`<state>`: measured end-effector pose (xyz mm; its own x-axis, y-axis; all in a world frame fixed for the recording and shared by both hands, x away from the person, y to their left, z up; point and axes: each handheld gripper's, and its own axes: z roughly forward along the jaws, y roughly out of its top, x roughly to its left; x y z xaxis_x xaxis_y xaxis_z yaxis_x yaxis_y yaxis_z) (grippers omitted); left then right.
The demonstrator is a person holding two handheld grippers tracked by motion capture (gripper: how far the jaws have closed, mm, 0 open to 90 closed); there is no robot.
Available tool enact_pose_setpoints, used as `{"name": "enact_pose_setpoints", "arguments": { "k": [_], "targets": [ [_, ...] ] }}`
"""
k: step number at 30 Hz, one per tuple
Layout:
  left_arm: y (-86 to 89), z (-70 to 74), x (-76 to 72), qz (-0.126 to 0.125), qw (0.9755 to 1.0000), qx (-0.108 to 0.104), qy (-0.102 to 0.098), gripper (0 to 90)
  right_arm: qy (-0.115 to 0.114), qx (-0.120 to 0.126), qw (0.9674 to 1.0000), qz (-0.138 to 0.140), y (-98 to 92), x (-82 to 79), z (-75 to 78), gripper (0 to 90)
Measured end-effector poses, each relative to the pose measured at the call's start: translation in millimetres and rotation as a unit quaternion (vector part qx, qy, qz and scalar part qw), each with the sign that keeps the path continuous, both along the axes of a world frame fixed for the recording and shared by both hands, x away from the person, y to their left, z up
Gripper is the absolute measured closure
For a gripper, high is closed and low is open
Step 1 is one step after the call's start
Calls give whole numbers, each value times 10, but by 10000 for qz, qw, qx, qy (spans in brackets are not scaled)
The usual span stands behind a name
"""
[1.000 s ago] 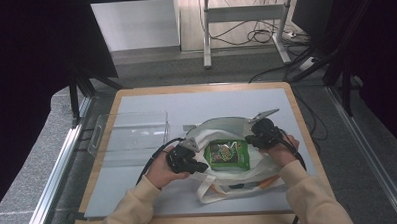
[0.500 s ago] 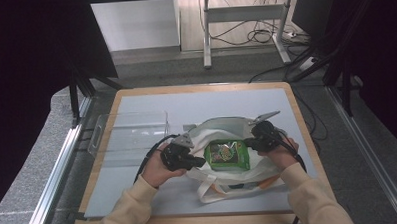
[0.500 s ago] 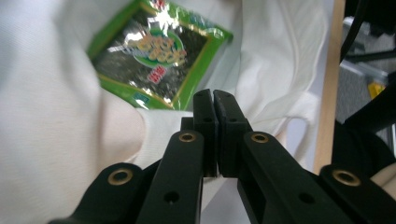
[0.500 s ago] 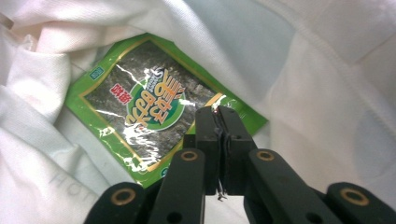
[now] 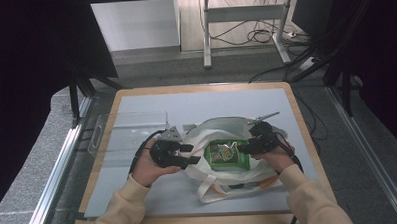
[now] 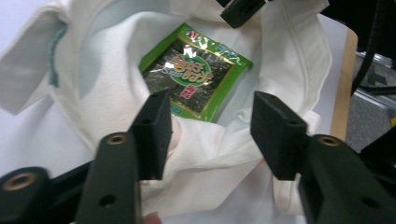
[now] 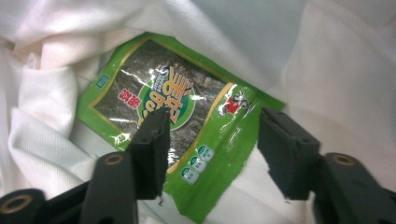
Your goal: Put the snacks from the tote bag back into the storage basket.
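Observation:
A white cloth tote bag (image 5: 215,136) lies on the grey mat, mouth up, with a green seaweed snack packet (image 5: 226,154) inside. My left gripper (image 5: 192,154) is at the bag's left rim and my right gripper (image 5: 243,148) at its right rim. In the left gripper view my left gripper (image 6: 212,126) has just been opening; the bag's rim cloth (image 6: 201,149) lies slack between its jaws, unpressed. In the right gripper view my right gripper (image 7: 217,140) has just been opening too, standing over the packet (image 7: 173,116) without pinching it. The packet (image 6: 194,77) lies flat on the bag's bottom.
A clear plastic tray (image 5: 127,132) sits on the mat left of the bag. The wooden table rim (image 5: 299,118) frames the mat, with metal rails (image 5: 58,172) alongside. The bag's handles (image 5: 224,188) spill toward the front edge.
Both grippers' jaws have gone from shut on the bag's rim to open, letting the cloth go. The left hand has drawn back a little to the left and up.

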<state>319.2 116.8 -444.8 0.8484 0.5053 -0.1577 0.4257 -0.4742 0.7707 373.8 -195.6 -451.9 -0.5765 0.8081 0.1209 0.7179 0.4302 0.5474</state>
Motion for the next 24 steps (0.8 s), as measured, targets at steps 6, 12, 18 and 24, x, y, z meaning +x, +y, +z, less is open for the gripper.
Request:
{"name": "enact_pose_setpoints", "arguments": {
  "k": [6, 12, 18, 24],
  "targets": [
    [55, 28, -2, 32, 10000, -76, -21, 393, 231, -211, 9990, -331, 105, 40, -56, 295],
    [80, 22, 15, 23, 9999, -99, -7, 378, 495, -348, 9969, -496, 201, 109, -131, 263],
    [70, 10, 15, -16, 9999, -103, 2, 374, 841, -574, 9918, -774, 247, 215, -271, 242],
    [55, 8, 12, -64, 9999, -81, -6, 372, 1036, -826, 9874, -866, 295, 262, -383, 232]
  ]
}}
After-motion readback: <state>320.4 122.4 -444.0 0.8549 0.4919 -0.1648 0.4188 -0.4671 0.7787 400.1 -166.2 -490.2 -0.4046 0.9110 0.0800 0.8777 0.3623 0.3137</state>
